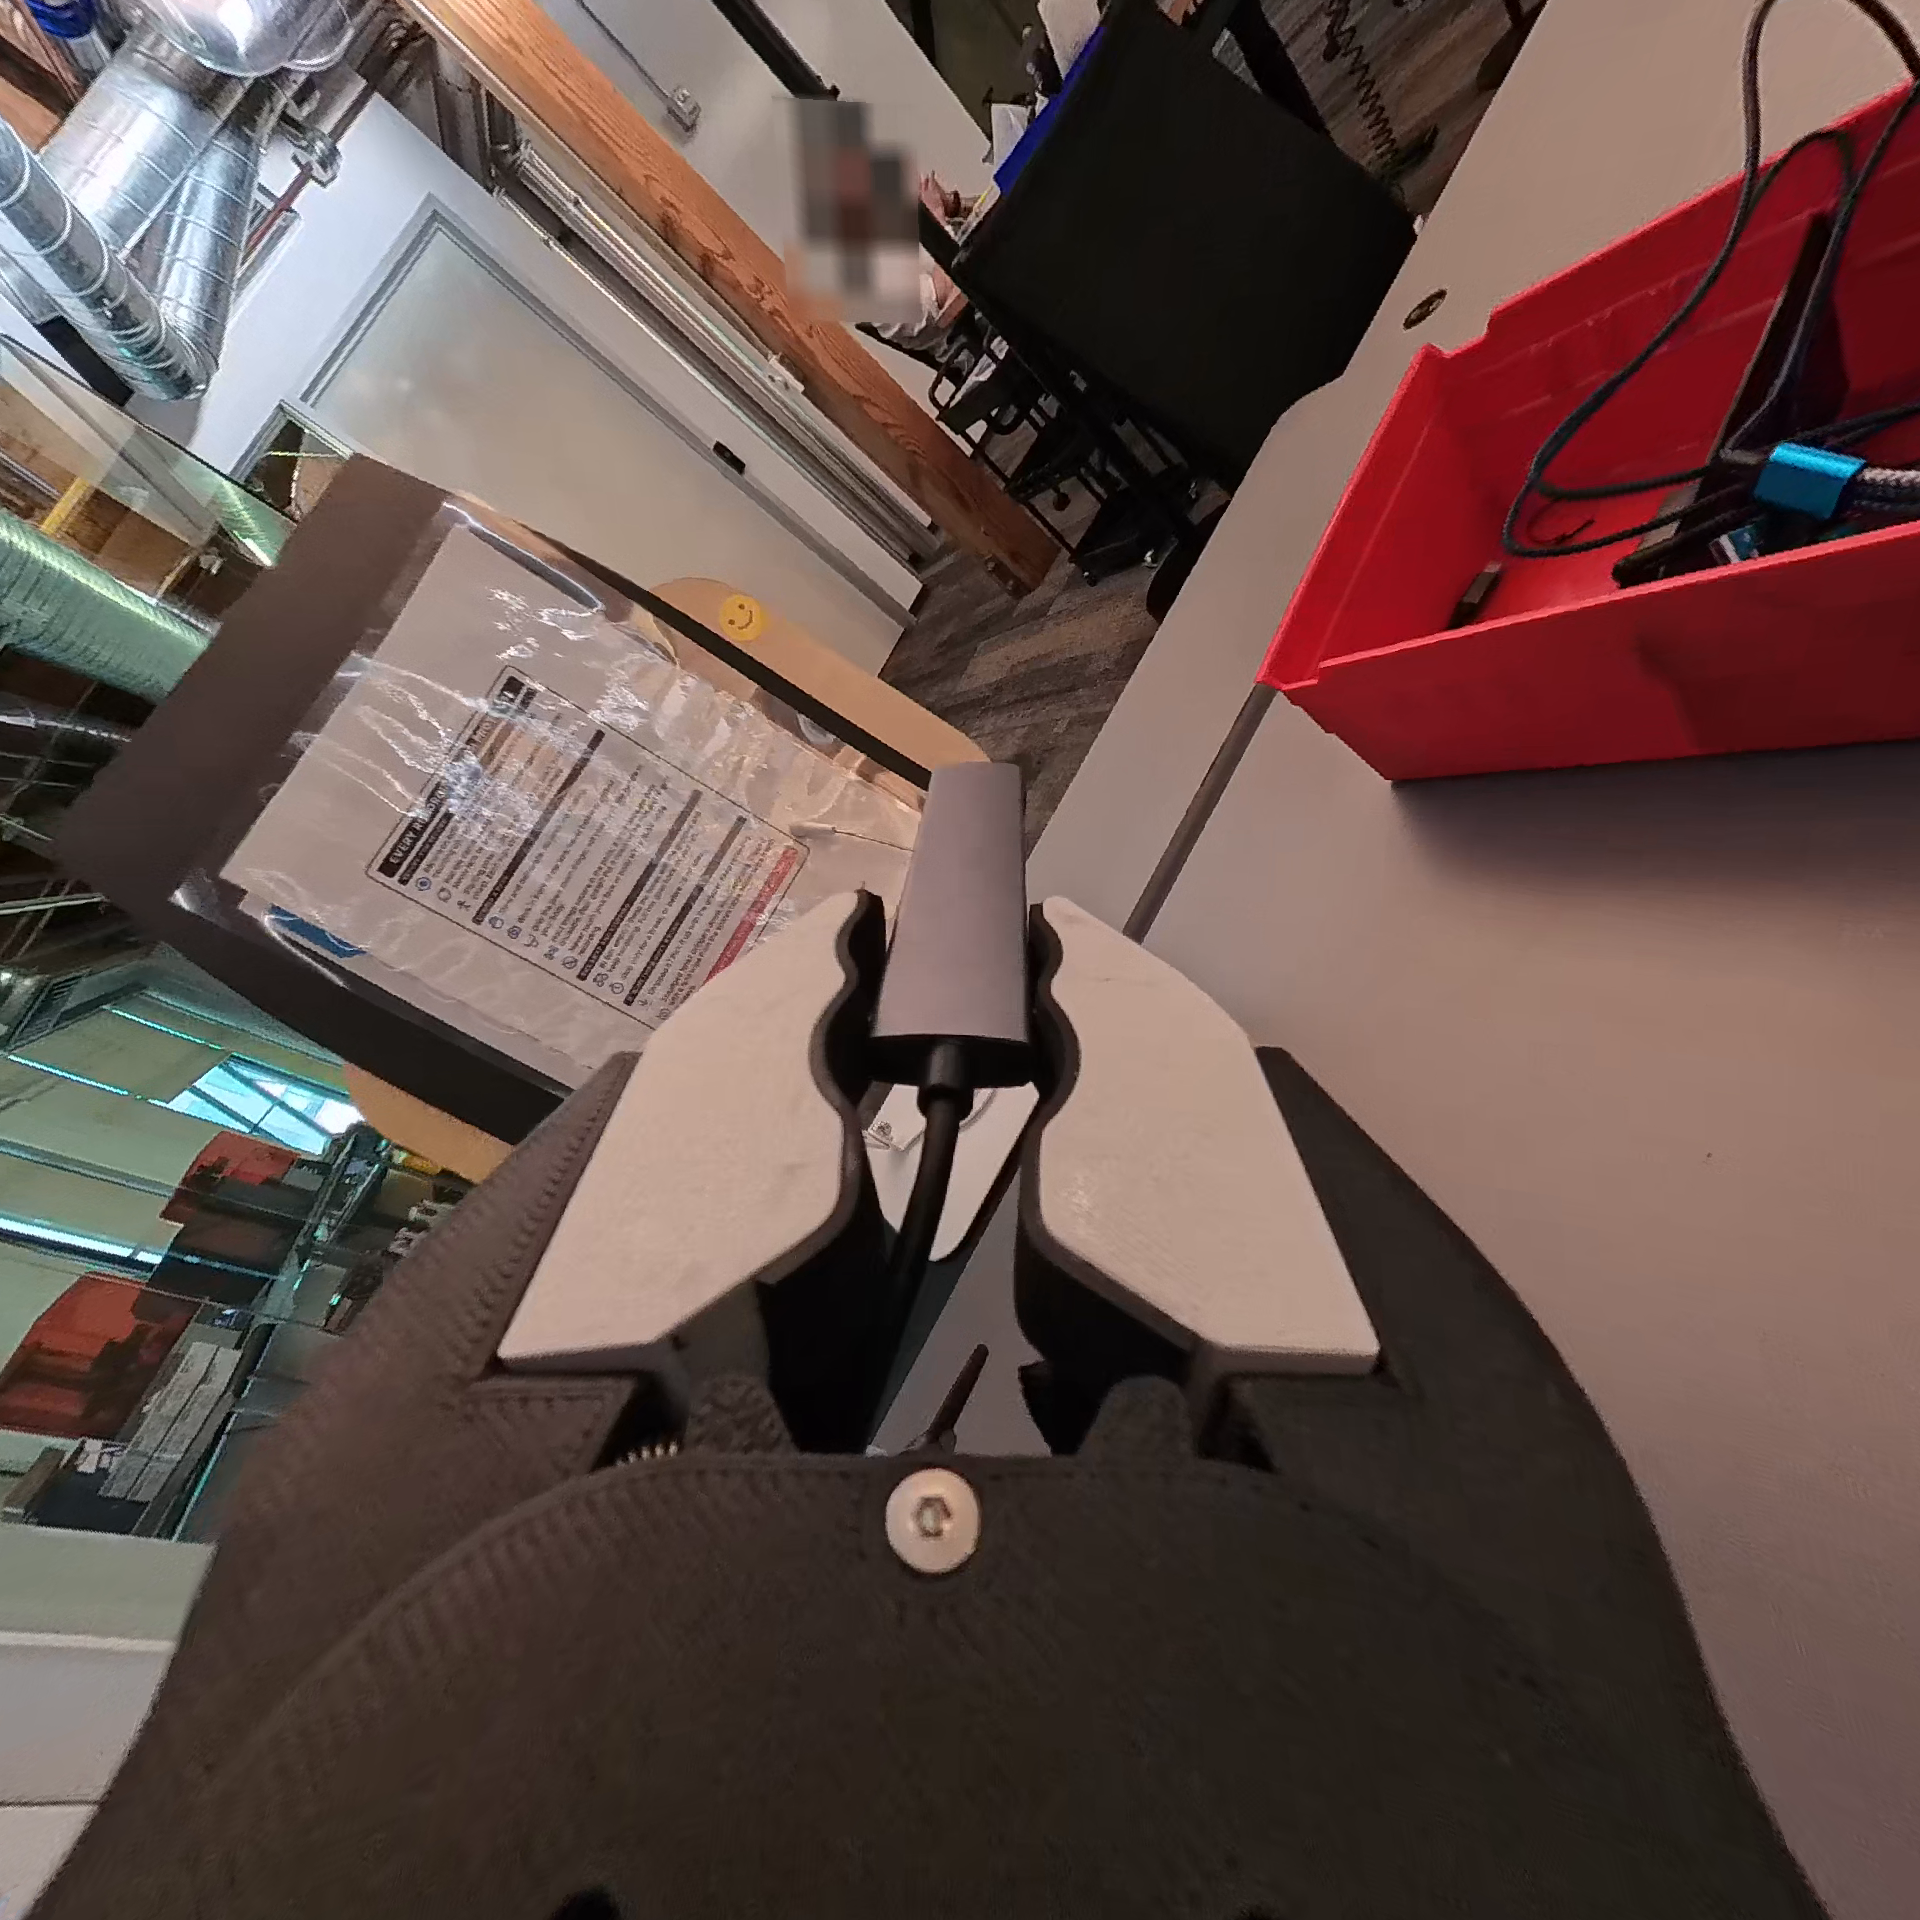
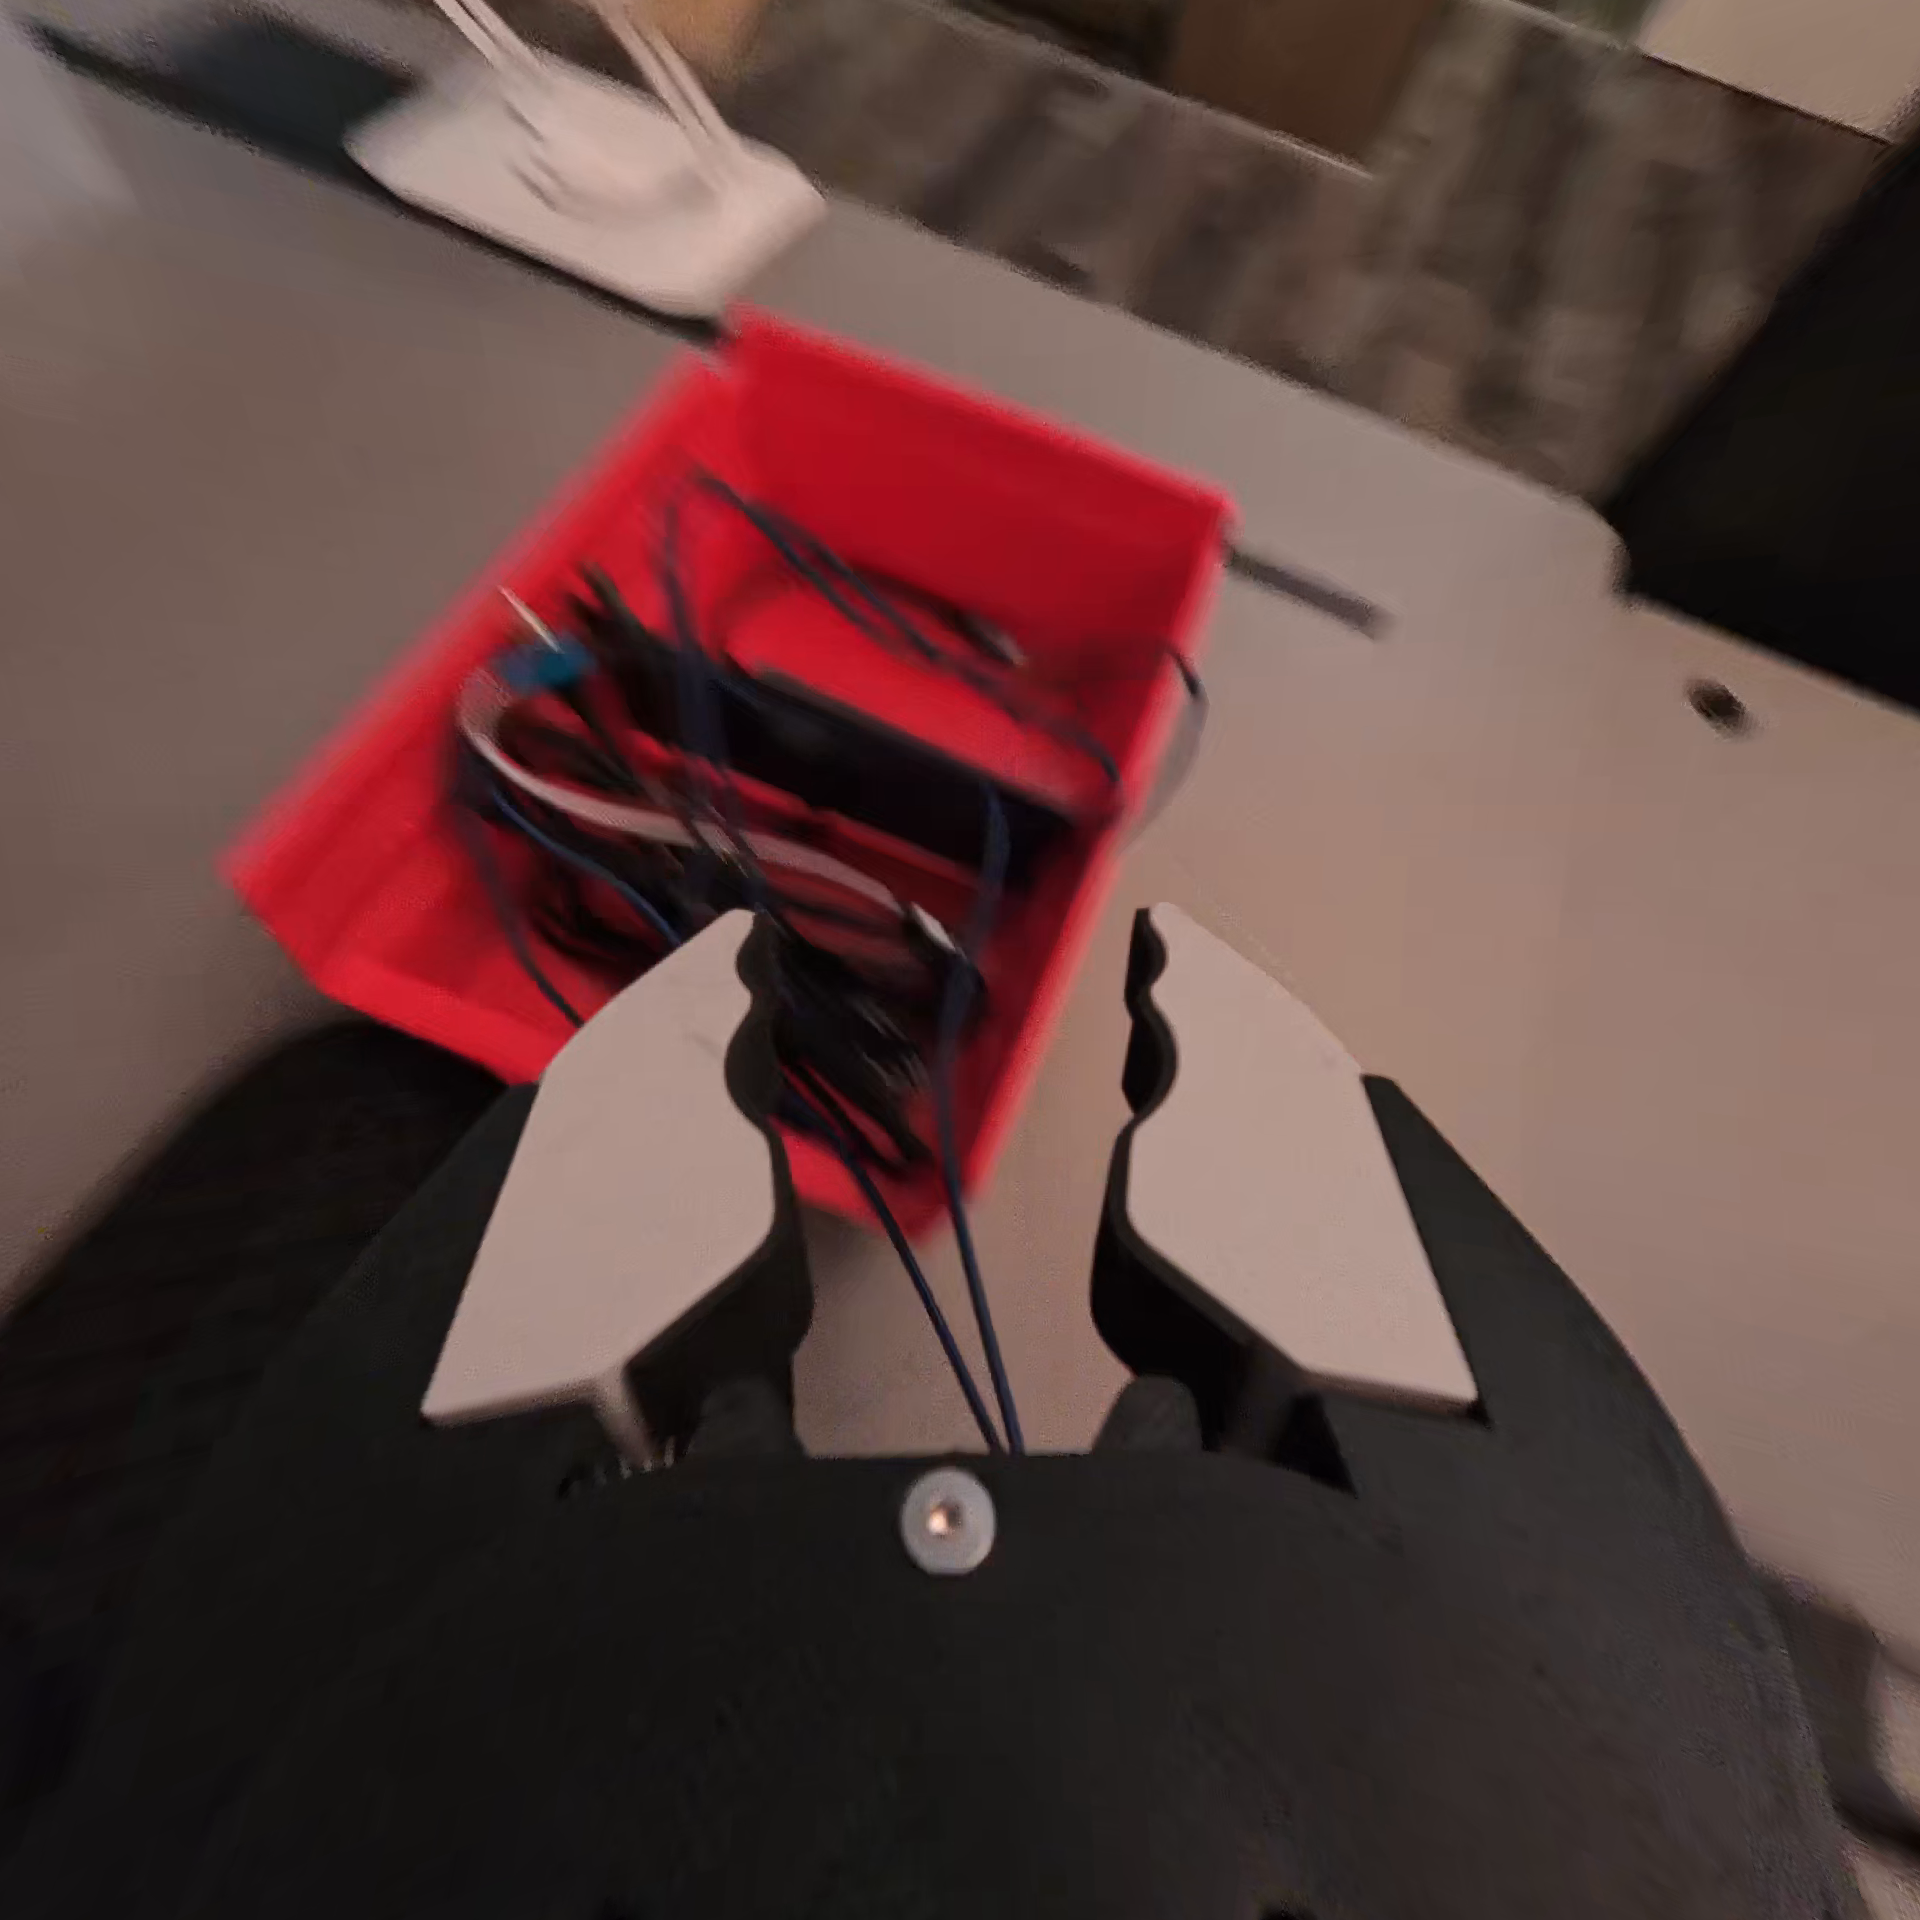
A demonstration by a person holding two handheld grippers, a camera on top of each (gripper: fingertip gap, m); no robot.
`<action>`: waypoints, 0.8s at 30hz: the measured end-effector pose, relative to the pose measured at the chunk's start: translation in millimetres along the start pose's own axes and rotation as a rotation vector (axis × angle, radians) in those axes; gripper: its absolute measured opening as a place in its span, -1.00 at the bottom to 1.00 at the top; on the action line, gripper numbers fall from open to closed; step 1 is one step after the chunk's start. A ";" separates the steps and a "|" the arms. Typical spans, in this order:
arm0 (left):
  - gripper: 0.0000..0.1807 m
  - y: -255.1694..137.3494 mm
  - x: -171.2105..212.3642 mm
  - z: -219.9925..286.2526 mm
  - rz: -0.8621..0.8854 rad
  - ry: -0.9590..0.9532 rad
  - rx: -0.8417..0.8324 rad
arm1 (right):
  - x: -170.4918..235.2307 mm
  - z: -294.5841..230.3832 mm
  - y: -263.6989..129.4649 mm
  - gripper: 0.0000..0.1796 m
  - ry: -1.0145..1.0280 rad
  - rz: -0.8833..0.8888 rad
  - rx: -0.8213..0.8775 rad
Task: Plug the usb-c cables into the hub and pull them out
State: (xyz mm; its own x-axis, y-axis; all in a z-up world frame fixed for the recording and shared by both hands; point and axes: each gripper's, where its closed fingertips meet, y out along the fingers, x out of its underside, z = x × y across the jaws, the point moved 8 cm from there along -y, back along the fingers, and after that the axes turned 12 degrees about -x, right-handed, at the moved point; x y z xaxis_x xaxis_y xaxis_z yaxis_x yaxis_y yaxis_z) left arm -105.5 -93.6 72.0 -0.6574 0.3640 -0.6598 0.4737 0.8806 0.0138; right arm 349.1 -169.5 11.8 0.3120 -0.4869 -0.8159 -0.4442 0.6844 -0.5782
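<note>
My left gripper (image 1: 951,920) is shut on a slim grey hub (image 1: 961,894), held in the air and pointing away from me; its short black cable (image 1: 930,1184) hangs back between the fingers. My right gripper (image 2: 940,935) is open and empty, above the near end of a red bin (image 2: 862,416) full of tangled dark cables (image 2: 727,779). Two thin dark blue cables (image 2: 966,1299) trail from the bin over its near wall and run under the gripper. The right wrist view is blurred by motion. The red bin (image 1: 1558,655) also shows at the right in the left wrist view.
The bin stands on a grey table (image 1: 1507,1039). In it lie a blue-capped braided cable (image 1: 1808,483) and a black box (image 2: 883,769). A white flat object (image 2: 582,177) lies at the table's far side. A board with a plastic-covered sheet (image 1: 540,831) stands off the table's left. About 40 cm separates my left fingertips from my right.
</note>
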 end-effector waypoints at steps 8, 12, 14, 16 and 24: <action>-0.72 -5.4 -0.4 -12.5 0.016 -0.066 0.003 | 131.3 1.8 -7.7 -0.69 0.352 -0.019 0.060; -0.72 -3.7 0.6 -10.6 0.008 -0.066 0.012 | 105.7 -3.7 -16.6 -1.00 0.207 0.074 0.100; -0.72 -2.8 0.2 -8.2 0.007 -0.061 0.017 | 74.1 -12.9 -20.3 -1.00 0.072 0.077 0.100; -0.72 -2.1 -0.3 -5.7 0.006 -0.052 0.021 | 47.8 -16.8 -18.0 -1.00 -0.056 -0.063 0.140; -0.72 -0.6 -3.4 4.9 0.005 -0.032 0.048 | -4.1 -25.5 75.7 -1.00 -0.362 -0.682 -0.098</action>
State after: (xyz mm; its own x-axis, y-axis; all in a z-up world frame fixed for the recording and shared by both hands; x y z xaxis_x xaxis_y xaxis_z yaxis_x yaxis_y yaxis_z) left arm -100.6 -96.8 70.6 -0.6360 0.3578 -0.6837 0.5051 0.8629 -0.0183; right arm 292.7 -129.5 -28.6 0.7904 -0.5640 -0.2393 -0.1222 0.2376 -0.9636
